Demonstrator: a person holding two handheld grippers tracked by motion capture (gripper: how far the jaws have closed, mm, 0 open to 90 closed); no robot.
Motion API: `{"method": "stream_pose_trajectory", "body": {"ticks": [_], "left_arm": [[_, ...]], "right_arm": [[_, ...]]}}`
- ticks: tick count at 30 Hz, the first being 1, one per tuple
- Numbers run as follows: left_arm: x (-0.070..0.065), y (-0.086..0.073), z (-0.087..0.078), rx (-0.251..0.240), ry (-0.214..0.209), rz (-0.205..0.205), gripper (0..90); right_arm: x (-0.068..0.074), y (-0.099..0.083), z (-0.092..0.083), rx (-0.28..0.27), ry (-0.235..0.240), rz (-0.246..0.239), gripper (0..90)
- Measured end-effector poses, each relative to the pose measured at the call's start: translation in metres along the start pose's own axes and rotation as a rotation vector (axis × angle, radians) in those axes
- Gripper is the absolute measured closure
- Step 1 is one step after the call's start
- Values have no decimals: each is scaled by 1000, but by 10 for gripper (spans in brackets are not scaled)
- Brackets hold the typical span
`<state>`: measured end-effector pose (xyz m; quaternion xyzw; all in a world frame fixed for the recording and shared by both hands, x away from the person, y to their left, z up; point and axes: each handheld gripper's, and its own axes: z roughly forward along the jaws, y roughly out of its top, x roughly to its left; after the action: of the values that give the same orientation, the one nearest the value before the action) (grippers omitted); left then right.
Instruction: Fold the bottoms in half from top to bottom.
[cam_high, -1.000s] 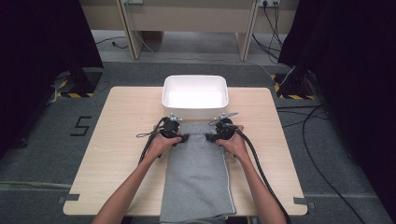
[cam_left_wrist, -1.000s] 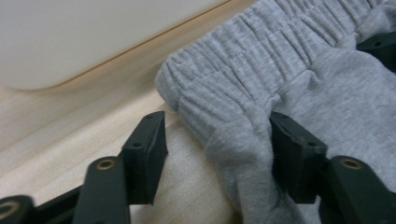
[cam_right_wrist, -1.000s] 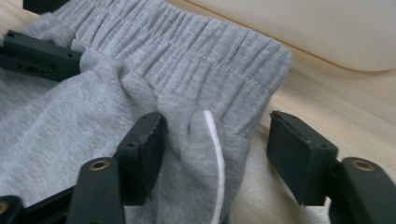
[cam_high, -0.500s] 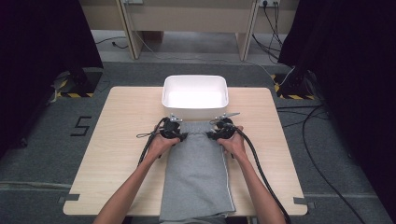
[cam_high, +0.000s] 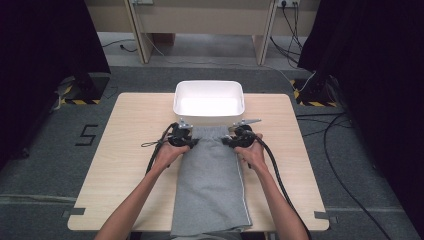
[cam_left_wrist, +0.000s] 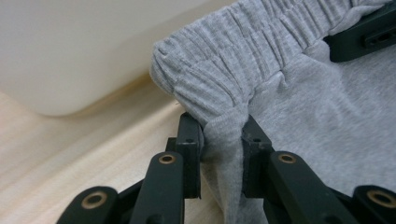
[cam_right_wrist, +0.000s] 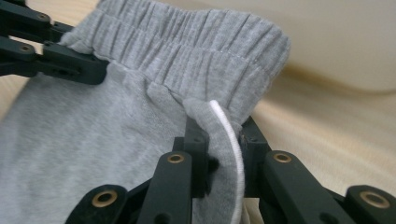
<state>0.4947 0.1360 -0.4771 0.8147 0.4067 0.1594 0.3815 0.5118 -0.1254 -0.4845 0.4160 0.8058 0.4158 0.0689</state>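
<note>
Overhanging table edge (cam_high: 125, 220): grey shorts' hem (cam_high: 210, 231).

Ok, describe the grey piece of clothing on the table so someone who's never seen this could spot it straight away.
On the light wooden table, just on the person's side of the white rectangular plastic tub, lies a flat pair of grey soft jersey shorts hanging over the near edge. It is the sole fabric item, with a gathered elastic waistband and a white side stripe.

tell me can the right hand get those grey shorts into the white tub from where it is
Probably yes. The right gripper is clamped on the waistband of the grey shorts, and the white tub sits open just beyond, nothing between. The left gripper grips the other corner.
</note>
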Motion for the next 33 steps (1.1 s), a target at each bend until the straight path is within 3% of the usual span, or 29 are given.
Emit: {"method": "stream_pose_trajectory", "body": {"ticks": [11,18,23,28,33], "left_arm": [[-1,36,-40,-88,9,59,733],[3,53,-59,-161,5,59,731],[-4,46,-71,-182,-5,81,731],[-12,30,-81,-201,-46,94,729],[-24,14,-87,-199,-55,132,725]], "right_arm": [[10,27,-32,-112,25,-66,788],[17,50,-54,-192,23,-125,788],[29,46,-61,-206,19,-172,788],[39,26,-69,-228,29,-201,787],[55,5,-78,-233,20,-248,786]]}}
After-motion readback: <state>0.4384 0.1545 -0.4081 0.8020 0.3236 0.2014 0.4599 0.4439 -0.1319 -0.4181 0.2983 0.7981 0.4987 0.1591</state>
